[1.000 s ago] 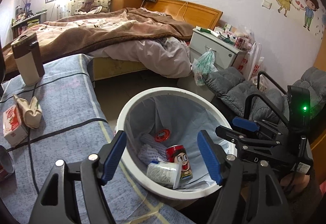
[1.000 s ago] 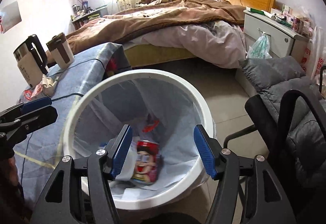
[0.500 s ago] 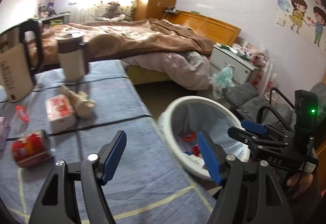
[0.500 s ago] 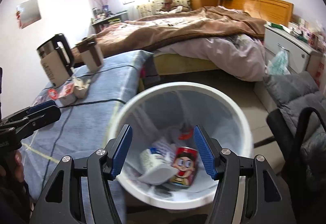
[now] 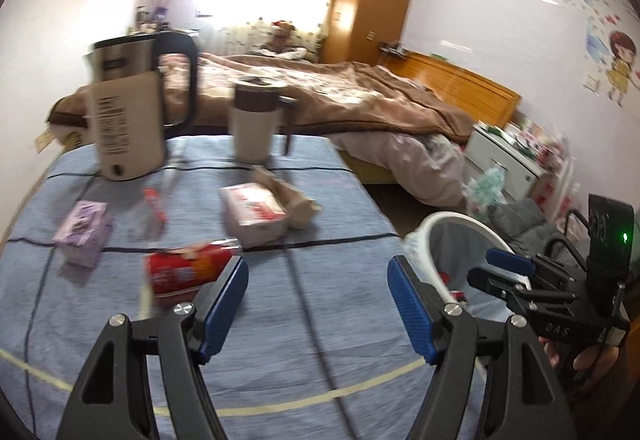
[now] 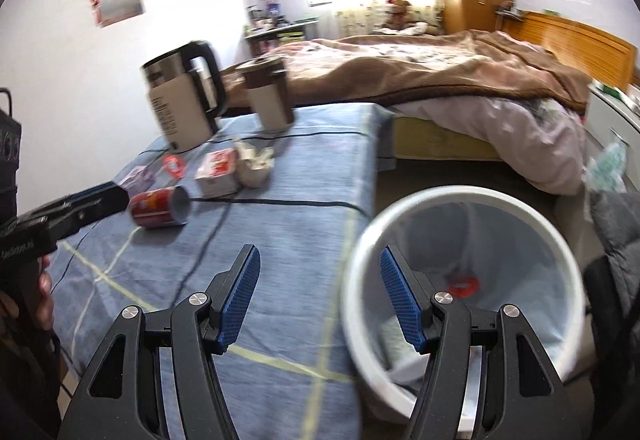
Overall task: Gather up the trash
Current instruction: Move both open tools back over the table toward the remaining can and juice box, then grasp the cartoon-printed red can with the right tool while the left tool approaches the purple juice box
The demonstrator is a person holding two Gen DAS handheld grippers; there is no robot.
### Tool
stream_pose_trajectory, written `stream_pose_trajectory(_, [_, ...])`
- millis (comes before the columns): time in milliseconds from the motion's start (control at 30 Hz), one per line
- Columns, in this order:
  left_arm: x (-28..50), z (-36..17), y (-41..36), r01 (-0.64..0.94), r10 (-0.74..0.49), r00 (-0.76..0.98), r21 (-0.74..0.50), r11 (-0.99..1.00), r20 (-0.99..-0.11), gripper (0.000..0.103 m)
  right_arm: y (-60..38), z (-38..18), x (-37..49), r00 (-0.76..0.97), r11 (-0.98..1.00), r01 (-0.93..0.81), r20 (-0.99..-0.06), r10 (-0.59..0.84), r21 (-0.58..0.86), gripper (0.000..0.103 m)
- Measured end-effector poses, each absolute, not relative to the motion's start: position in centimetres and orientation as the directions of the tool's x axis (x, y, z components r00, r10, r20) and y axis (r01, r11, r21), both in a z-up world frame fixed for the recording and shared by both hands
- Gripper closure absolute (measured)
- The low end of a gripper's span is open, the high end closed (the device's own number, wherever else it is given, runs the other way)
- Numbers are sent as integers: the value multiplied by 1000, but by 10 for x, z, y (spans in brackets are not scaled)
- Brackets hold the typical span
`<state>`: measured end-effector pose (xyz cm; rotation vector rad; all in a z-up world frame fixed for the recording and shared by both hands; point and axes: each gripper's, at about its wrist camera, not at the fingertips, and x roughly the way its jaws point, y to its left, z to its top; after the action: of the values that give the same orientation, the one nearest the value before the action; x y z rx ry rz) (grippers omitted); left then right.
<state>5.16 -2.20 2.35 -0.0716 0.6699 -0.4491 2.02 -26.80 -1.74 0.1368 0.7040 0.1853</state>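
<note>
- The counter [image 5: 328,300], under a blue striped cloth, fills the lower part of both views; a bed [image 5: 360,100] lies beyond it.
- The bin [image 6: 464,280], white-rimmed with a pale liner, stands on the floor just off the counter's right edge. Some trash already lies in it, a red ring-shaped piece among it.
- A kettle [image 5: 132,112] and a lidded mug [image 5: 256,120] stand upright at the far end of the counter. I judge these are not trash.
- The trash left on the counter sits in a loose cluster across the middle: a red can [image 5: 188,272] lying on its side, a red-and-white box [image 5: 256,214] behind it, a crumpled paper [image 5: 292,196] touching that box, a purple carton [image 5: 82,236] to the left and a small red wrapper [image 5: 156,204] between carton and box.
- The left claw [image 5: 316,304] is open and empty. The can lies ahead and to its left, just beyond the left pad.
- The right claw [image 6: 316,296] is also open and empty, straddling the counter's edge and the bin's rim, well apart from the cluster.
- The relation that counts: the can's long axis runs roughly left to right across the counter, open end towards the bin side in the right view. The left claw is clearly nearer, so it looks the likelier one to take the can, closing across the short width of its body.
</note>
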Motion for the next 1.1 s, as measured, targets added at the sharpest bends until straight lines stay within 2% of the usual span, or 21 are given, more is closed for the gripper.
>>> stream_pose_trajectory(500, [63, 12, 92, 175, -259, 757, -196, 965, -600, 29, -165, -17, 66, 661, 896, -391, -614, 432, 210, 40])
stream_pose_trajectory(800, [86, 0, 128, 114, -208, 744, -186, 976, -636, 29, -106, -18, 98, 611, 835, -536, -626, 486, 124, 40])
stream_pose_trajectory(1000, [110, -9, 142, 115, -220, 731, -202, 973, -646, 29, -79, -25, 122, 593, 806, -585, -631, 500, 90, 40])
stream_pose_trajectory(1100, [123, -14, 145, 94, -183, 726, -167, 981, -663, 29, -71, -29, 136, 581, 802, -590, -639, 505, 97, 40])
